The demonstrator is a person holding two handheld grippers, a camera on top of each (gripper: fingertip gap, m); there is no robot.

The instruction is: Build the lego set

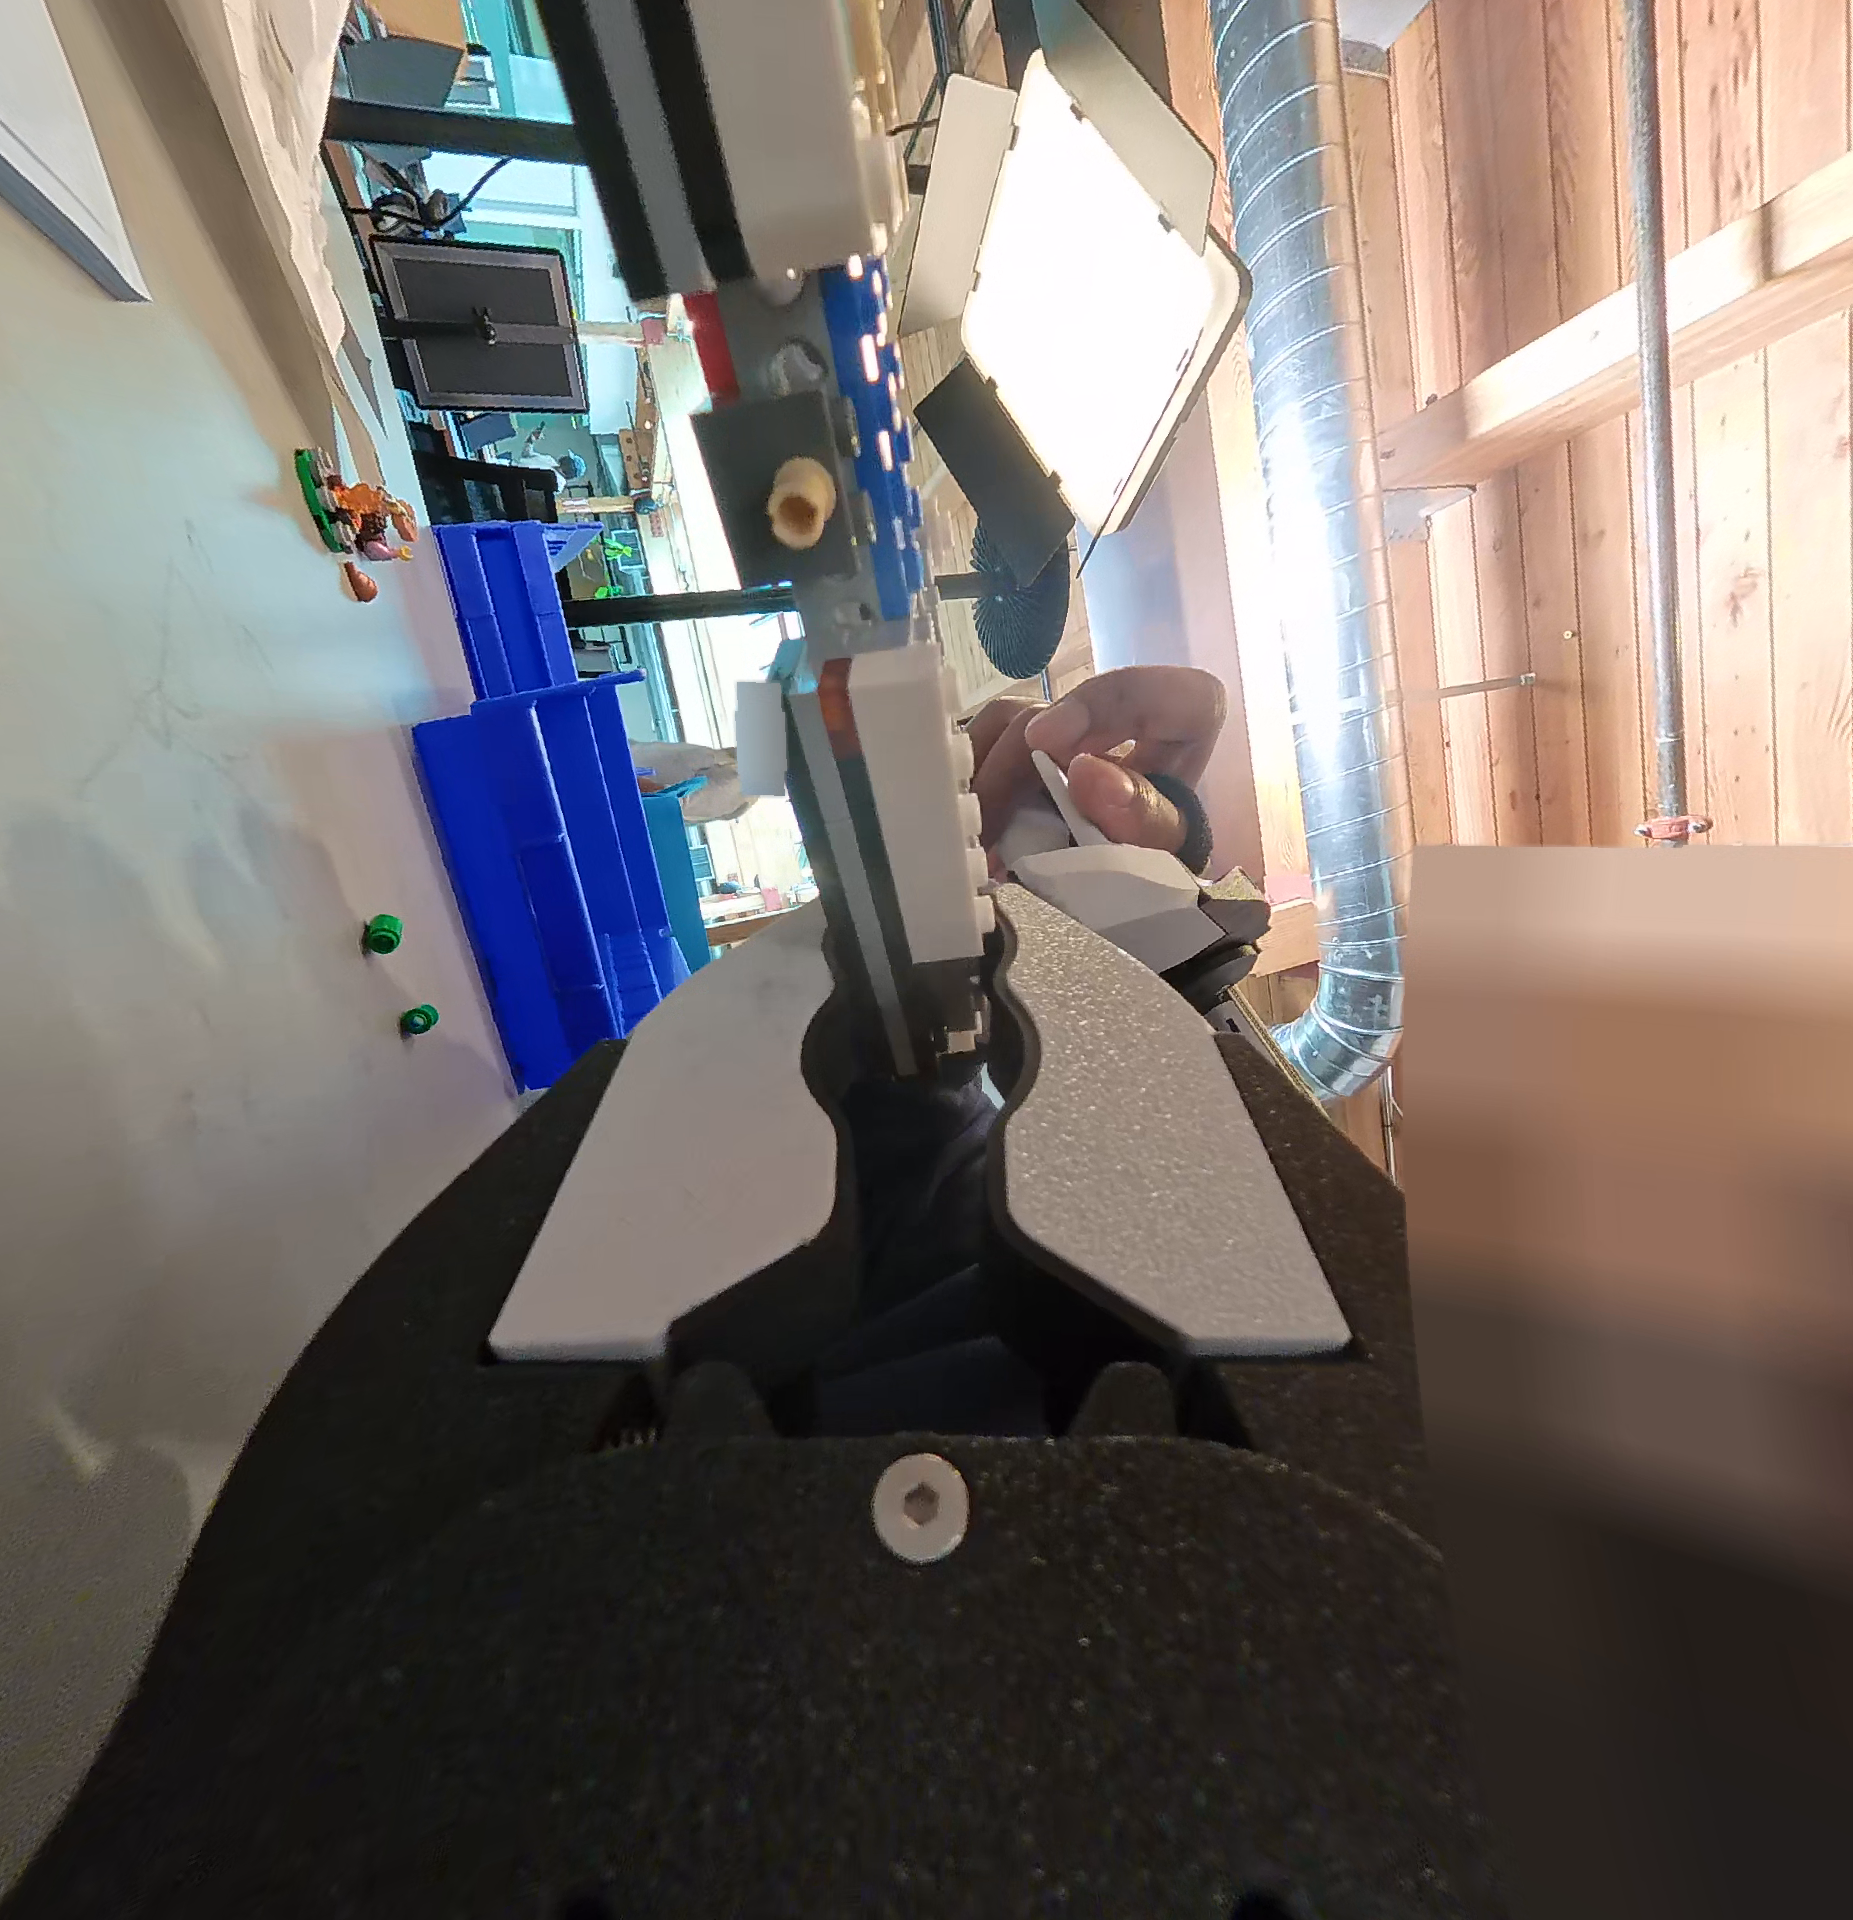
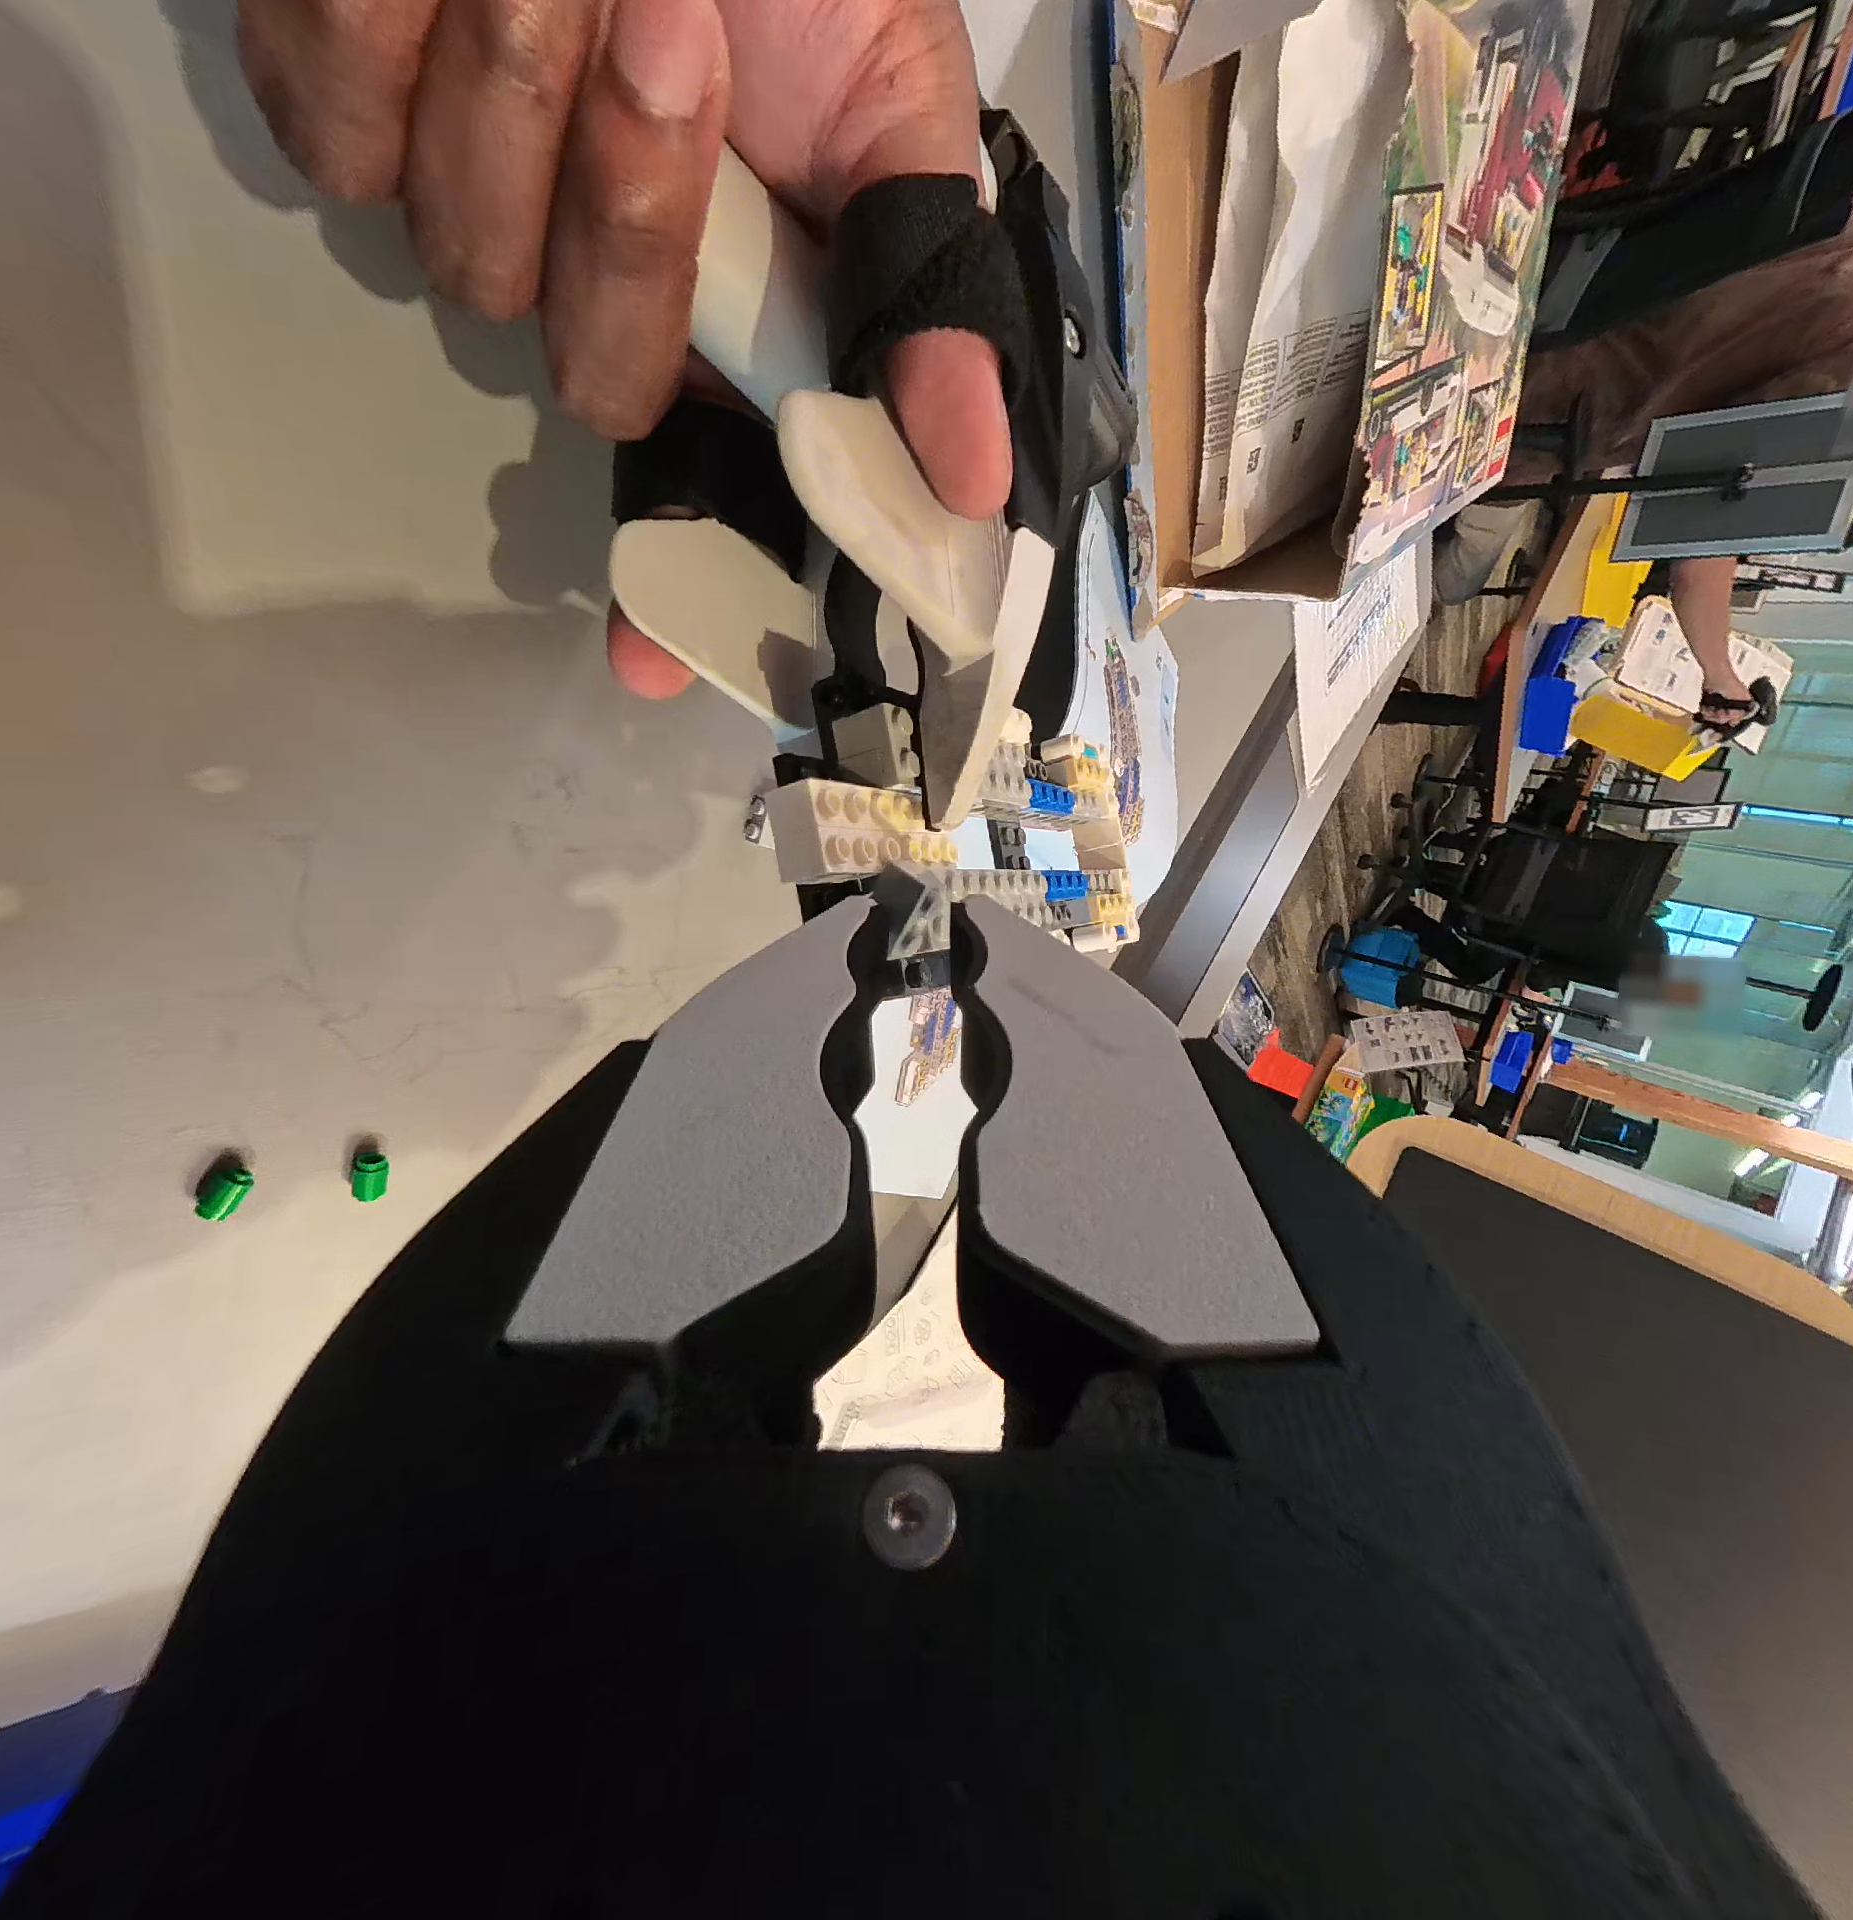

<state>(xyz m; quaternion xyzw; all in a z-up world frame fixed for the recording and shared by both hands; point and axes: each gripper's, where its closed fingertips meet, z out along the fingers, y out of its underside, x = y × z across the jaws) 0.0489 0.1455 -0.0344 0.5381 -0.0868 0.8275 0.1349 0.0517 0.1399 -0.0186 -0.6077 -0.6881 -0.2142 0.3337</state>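
At frame centre: left gripper [image 1: 906, 935] clamped on brick model [image 1: 880, 810]; right gripper [image 2: 914, 920] pinching small grey plate [image 2: 917, 925]. Keep model steady, align studs squarely.

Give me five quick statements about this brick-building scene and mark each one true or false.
1. The left tool grips a long brick assembly. True.
2. Two small green pieces lie on the pale tabletop. True.
3. The right tool is wide open with nothing in it. False: it is closed on a small grey wedge piece.
4. The storage bins are red. False: they are blue.
5. The ceiling is wooden planks. True.
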